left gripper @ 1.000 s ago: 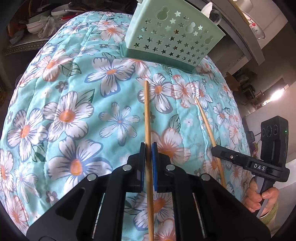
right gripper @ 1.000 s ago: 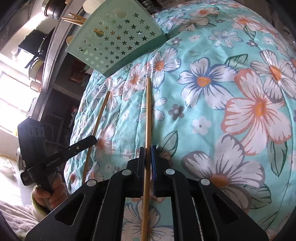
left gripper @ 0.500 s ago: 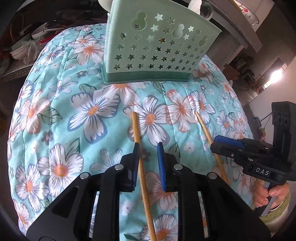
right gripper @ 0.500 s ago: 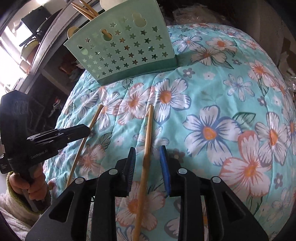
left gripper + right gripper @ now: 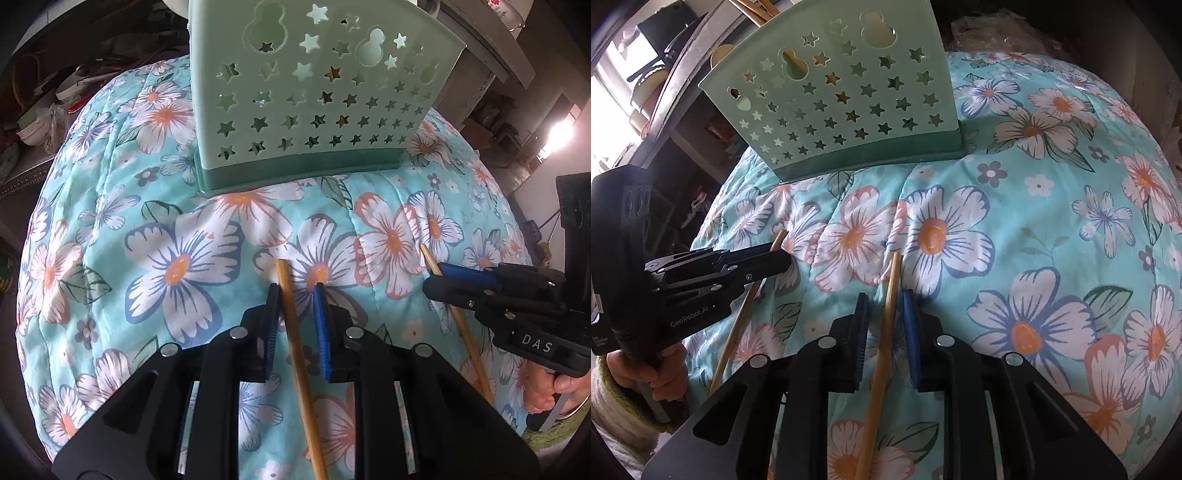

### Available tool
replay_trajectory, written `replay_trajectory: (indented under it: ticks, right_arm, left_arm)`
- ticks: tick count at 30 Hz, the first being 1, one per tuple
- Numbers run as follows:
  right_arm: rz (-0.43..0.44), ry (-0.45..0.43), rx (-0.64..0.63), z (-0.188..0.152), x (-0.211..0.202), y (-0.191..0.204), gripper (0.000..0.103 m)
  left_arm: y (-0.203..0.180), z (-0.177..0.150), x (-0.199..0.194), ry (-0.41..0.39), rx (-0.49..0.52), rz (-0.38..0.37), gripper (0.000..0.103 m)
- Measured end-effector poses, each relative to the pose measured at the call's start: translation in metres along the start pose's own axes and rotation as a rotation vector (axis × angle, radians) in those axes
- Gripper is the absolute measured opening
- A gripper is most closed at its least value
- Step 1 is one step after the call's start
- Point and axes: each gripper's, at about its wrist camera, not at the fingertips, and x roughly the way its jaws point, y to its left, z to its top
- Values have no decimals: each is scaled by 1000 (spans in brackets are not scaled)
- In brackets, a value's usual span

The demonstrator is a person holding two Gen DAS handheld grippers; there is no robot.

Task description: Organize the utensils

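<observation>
While both pairs of tongs hang nose-down over the turquoise flower-print quilted surface (image 5: 110, 221), I see neither one clamped on anything; the left tongs (image 5: 296, 285) stand a little apart, having just been opening, and a slim bamboo chopstick (image 5: 299, 354) lies lengthwise on the cloth between them – its side against the black left pad, a clear gap before the blue one. My right tongs (image 5: 885, 293) have just been closing, yet they are still parted; a second bamboo chopstick (image 5: 882, 350) runs between the pads with cloth showing on either side, so it is not gripped. Both sticks point towards the mint-green plastic utensil holder with star-shaped cut-outs (image 5: 317, 110), which stands upright on the surface beyond their tips – near, but not touching them. From the left view I can also see a hand (image 5: 543, 395) wrapped round the right handle.
</observation>
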Motion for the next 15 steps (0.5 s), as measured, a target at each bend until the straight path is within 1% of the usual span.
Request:
replay_trajectory:
  ticks: [1,2,7,10,13,15]
  right_arm:
    - [3,-3,5,0,0,-1,9]
    - [10,-5,13,1,-1,-2,8]
    - [64,-31,67,4,-12,-10,6]
    - [94,-71,95,6,-26,-13,6]
    - [122,-119,103,8,-44,-14,6]
    - [126,-149,101,9,-56,-14,6]
  left_arm:
    - [-1,1,1,-4,-2,9,12]
    - [-2,1,2,-7,-4,15,9]
    - [4,4,-2,-14,-30,6,6]
    - [10,7,-13,-34,-60,-32,6]
    - [13,12,-33,-82,-74,-77,6]
    - [13,15,-49,-120,-82,-110,6]
